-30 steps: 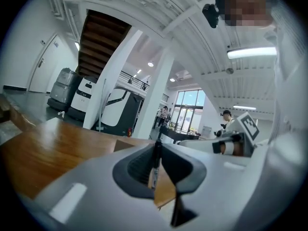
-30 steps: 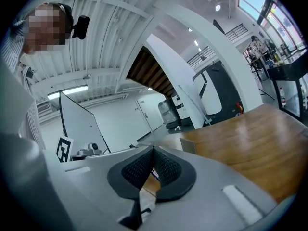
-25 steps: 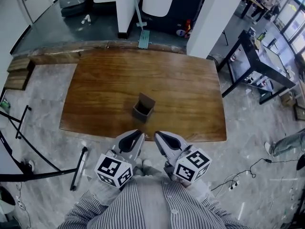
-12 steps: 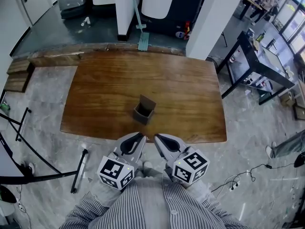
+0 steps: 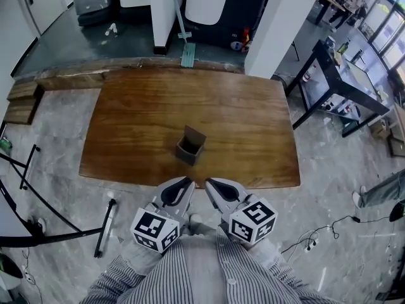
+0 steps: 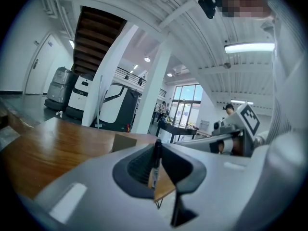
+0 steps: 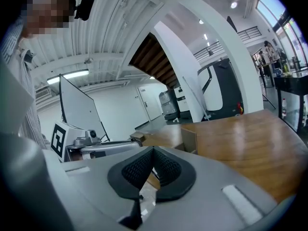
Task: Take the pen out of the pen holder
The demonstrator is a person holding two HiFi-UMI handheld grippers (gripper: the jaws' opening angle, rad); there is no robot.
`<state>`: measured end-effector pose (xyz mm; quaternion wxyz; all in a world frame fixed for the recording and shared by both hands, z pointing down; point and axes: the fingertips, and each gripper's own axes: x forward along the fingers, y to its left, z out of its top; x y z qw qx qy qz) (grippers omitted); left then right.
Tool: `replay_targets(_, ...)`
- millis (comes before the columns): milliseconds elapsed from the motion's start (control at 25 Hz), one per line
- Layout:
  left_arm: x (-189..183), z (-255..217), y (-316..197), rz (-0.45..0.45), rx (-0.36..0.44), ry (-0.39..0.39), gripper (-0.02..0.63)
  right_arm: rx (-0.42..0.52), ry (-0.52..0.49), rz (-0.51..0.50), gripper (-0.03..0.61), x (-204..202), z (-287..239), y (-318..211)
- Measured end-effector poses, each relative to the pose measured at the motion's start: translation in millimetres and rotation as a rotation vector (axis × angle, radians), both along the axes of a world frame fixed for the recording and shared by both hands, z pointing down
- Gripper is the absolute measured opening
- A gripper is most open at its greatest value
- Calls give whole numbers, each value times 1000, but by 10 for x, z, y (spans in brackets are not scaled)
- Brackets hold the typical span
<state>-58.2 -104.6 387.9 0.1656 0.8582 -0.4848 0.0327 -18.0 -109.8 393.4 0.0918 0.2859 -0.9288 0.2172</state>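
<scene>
Clamps pen [image 6: 155, 171] upright in left gripper [image 6: 158, 149], apparently already out of pen holder [image 5: 190, 145] at twelve o'clock; holds right gripper [image 7: 153, 151] closed, empty, unneeded.

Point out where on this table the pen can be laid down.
The wooden table is bare all round the pen holder: wide patches left and right of it out to the table ends, and a strip behind it to the far edge. Tightest is the near edge, where the left gripper, holding the pen, and the right gripper hang.
</scene>
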Motion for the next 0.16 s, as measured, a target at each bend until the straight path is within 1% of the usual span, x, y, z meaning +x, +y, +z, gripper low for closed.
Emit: replay_targets(160, -10, -40, 6, 6, 7, -2, 46, 2, -5, 1, 0, -12, -15, 0)
